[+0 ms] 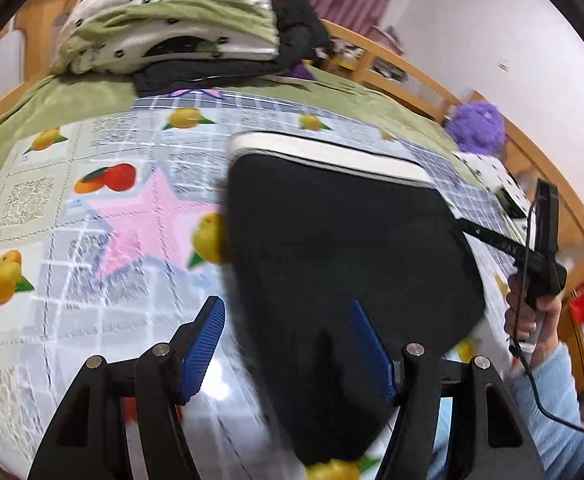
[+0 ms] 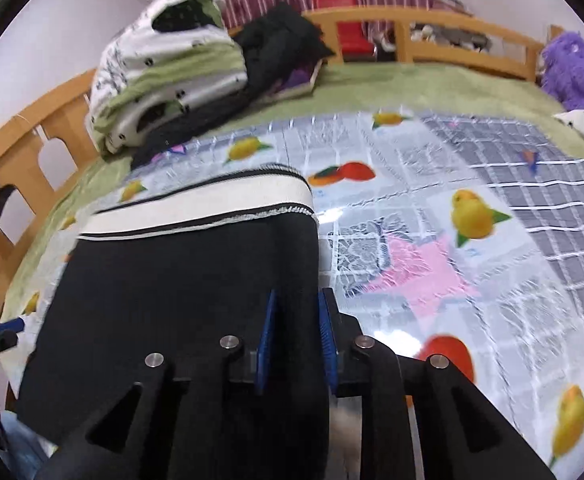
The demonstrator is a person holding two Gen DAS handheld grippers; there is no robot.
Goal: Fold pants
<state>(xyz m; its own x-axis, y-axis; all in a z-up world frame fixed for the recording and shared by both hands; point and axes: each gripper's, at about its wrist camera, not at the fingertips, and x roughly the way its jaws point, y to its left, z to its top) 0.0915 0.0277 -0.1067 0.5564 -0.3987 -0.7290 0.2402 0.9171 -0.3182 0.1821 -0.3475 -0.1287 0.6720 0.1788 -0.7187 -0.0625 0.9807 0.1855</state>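
Observation:
Black pants [image 1: 331, 240] with a white waistband [image 1: 323, 156] lie folded flat on a fruit-printed plastic sheet [image 1: 104, 208] on the bed. My left gripper [image 1: 290, 332] hovers open over the pants' near left edge, and its blue pads do not touch the cloth. In the right wrist view the pants [image 2: 180, 292] fill the left half. My right gripper [image 2: 296, 340] stands over their right edge. Its blue pads are a narrow gap apart and the cloth lies flat under them, not pinched. A hand [image 1: 531, 316] holds the right gripper [image 1: 467, 230] at the pants' far right side.
A stack of white and green bedding [image 2: 164, 72] with dark clothes [image 2: 280, 40] sits at the back of the bed. A purple plush toy [image 2: 571, 68] rests by the wooden bed rail [image 2: 463, 24]. A green blanket [image 2: 391, 84] lies under the sheet.

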